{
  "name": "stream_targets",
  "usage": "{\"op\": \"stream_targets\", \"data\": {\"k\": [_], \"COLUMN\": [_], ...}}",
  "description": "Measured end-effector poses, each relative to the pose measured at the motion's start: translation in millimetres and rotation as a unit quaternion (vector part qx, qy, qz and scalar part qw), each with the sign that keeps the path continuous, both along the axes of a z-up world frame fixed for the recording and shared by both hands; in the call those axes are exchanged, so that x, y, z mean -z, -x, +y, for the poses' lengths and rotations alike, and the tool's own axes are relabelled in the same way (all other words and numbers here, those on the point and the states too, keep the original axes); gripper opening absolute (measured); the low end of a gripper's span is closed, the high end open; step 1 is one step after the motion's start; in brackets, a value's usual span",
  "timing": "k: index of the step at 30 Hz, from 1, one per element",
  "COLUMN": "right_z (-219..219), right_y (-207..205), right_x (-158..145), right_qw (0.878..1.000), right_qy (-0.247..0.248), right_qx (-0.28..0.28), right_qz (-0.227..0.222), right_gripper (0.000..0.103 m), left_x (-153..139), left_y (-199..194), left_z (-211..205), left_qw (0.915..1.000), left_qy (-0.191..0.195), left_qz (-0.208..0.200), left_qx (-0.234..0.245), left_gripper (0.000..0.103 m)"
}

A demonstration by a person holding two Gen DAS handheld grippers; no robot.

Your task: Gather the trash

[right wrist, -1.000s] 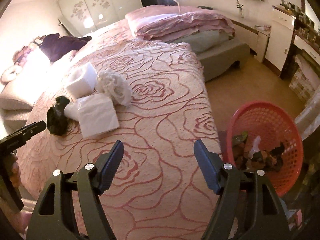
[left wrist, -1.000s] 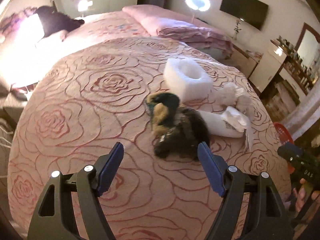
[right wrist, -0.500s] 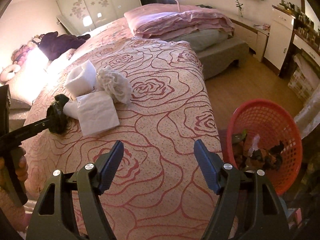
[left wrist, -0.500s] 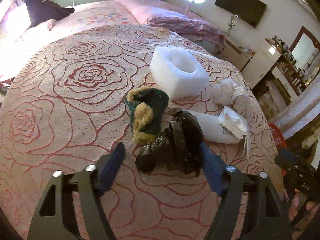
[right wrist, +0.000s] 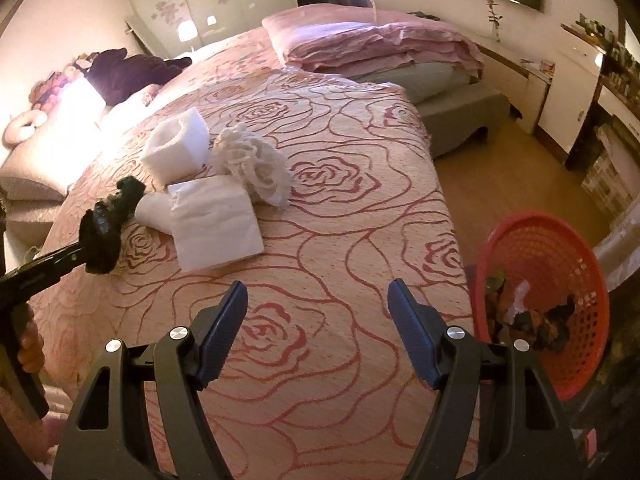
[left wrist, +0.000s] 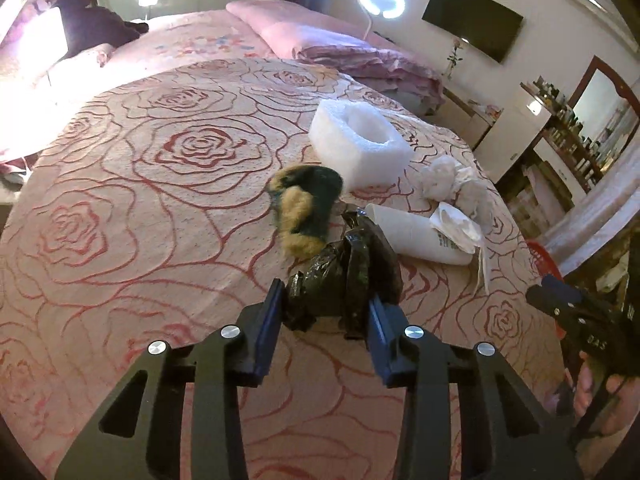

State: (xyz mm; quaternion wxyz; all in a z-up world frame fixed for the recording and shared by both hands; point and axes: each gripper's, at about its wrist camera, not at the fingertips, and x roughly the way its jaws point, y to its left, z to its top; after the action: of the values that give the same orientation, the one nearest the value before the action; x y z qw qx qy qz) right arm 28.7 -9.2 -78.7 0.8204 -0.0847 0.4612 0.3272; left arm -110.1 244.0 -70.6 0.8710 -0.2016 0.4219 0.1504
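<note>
My left gripper (left wrist: pixel 324 312) is shut on a crumpled black plastic bag (left wrist: pixel 348 276) on the rose-patterned bed; the bag also shows in the right wrist view (right wrist: pixel 102 236). Beyond it lie a green and tan furry item (left wrist: pixel 308 208), a white foam block (left wrist: pixel 360 148), a white paper roll (left wrist: pixel 416 236) and crumpled white tissue (left wrist: pixel 452 180). My right gripper (right wrist: pixel 318 320) is open and empty above the bed's near edge. A red trash basket (right wrist: pixel 548 280) with several scraps stands on the floor to its right.
A folded white paper sheet (right wrist: pixel 216 224) and a lacy white wad (right wrist: pixel 256 164) lie mid-bed. Pink folded bedding (right wrist: pixel 376 44) sits at the far end. Wooden floor (right wrist: pixel 500 184) and cabinets (right wrist: pixel 560 92) are to the right.
My left gripper moved forward and down to the black bag and closed on it. The right gripper has stayed open and nearly still.
</note>
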Motion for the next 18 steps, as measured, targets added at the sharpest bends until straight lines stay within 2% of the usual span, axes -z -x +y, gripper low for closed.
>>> {"op": "stream_targets", "data": {"k": [9, 18], "right_z": [44, 91], "right_y": [-3, -11], "right_x": [-9, -4], "right_qw": [0.998, 0.995], "right_qy": [-0.01, -0.018], "right_qx": [-0.054, -0.096], "right_qz": [-0.007, 0.013], "right_gripper": [0.07, 0.07], "left_x": [-2, 1], "left_y": [12, 19], "left_z": [3, 8], "left_qw": [0.9999, 0.9998], "left_qy": [-0.004, 0.002], "left_qz": [-0.007, -0.007], "left_qx": [-0.009, -0.017], "left_gripper": [0.037, 0.037]}}
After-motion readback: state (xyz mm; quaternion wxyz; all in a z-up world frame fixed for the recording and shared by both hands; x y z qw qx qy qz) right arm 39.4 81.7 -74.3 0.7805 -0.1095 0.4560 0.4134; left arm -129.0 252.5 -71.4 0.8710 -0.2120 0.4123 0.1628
